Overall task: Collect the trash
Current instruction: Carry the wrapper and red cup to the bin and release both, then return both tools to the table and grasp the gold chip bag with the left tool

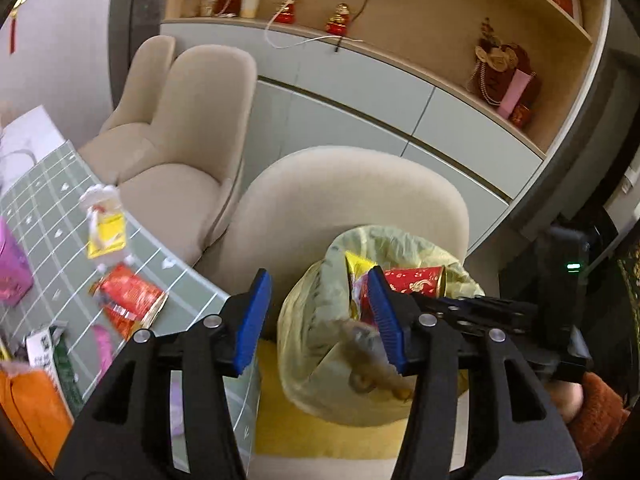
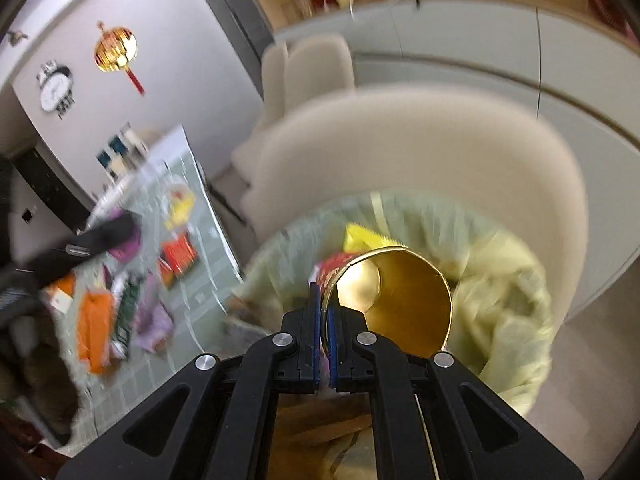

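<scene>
Because your right gripper (image 2: 325,312) is clamped on the rim of the red paper cup (image 2: 400,300) above the yellow-green trash bag (image 2: 512,320), it hangs ready to drop, while your left gripper (image 1: 316,316) stands apart and empty near the bag's left side

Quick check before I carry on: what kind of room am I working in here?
Most likely a home dining area: padded beige chairs pulled up to a table littered with wrappers, built-in cabinets with festive ornaments on the shelf above, and a wall clock.

The right claw (image 2: 327,312) pinches the rim of a gold-lined paper cup (image 2: 404,300) above the trash bag (image 2: 508,320).
</scene>
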Motion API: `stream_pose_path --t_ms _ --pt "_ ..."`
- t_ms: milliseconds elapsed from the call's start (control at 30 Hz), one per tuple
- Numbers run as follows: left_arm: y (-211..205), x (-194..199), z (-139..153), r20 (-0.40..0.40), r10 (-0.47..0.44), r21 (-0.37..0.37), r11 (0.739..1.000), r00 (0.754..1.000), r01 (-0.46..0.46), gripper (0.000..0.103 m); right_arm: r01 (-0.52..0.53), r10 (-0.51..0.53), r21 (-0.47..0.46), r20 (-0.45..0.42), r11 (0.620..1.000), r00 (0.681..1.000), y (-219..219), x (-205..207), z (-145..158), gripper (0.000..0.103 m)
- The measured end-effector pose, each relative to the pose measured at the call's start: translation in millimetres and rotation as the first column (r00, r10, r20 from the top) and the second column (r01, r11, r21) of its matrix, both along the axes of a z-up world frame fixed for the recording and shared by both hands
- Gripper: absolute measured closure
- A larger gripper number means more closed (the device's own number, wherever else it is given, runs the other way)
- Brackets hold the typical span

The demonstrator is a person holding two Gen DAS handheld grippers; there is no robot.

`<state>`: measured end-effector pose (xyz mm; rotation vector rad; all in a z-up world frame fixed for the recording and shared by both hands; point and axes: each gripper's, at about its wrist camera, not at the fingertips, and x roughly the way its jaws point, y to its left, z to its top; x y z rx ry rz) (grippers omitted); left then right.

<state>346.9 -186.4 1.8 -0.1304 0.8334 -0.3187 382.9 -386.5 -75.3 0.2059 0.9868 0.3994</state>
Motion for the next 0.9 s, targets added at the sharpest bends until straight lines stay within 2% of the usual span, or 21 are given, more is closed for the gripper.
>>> stream_pose_path --t_ms 167,367,400,467,500,700,767,900 --pt "10.8 -14.5 -9.8 -0.041 0.021 0.004 1.0 0.999 -0.021 0.055 0.007 -0.01 -0.035 -0.064 0.999 0.998 3.6 -1.1 -19.5 0.098" --pt "30.6 -35.8 -11.3 -0.05 0.031 0.014 0.999 0.998 -0.03 0.055 0.041 -0.042 -0.087 -0.015 0.995 0.999 8.8 -13.5 -8.9 0.095" --pt "32.7 -37.6 -10.4 -0.05 0.03 0.014 0.999 0.998 -0.029 0.055 0.056 -0.056 -0.101 0.001 0.993 0.998 10.1 -18.3 -5.2 0.092" --pt "38.7 -41.5 -8.8 -0.048 0.027 0.013 1.0 0.998 -0.027 0.055 0.08 -0.078 -0.102 0.023 0.992 0.997 7.8 -24.6 2.8 0.061" --pt "41.0 -43.4 -7.8 -0.046 0.025 0.011 1.0 0.999 -0.025 0.055 0.095 -0.092 -0.093 0.036 0.991 0.995 7.1 -30.9 7.5 0.057" --pt "54.7 -64.1 0.4 -0.015 0.008 0.012 1.0 1.0 -0.008 0.055 0.188 -0.177 -0.101 0.105 0.977 0.979 2.0 -68.3 36.5 0.053" --pt "59.8 -74.5 4.5 0.012 -0.001 0.034 0.999 1.0 0.0 0.055 0.203 -0.19 -0.094 0.136 0.975 0.972 4.2 -83.8 46.7 0.048" --pt "75.5 -93.9 13.0 0.058 -0.002 0.054 0.999 0.998 -0.001 0.055 0.215 -0.194 -0.101 0.185 0.971 0.963 20.6 -111.8 63.3 0.047"
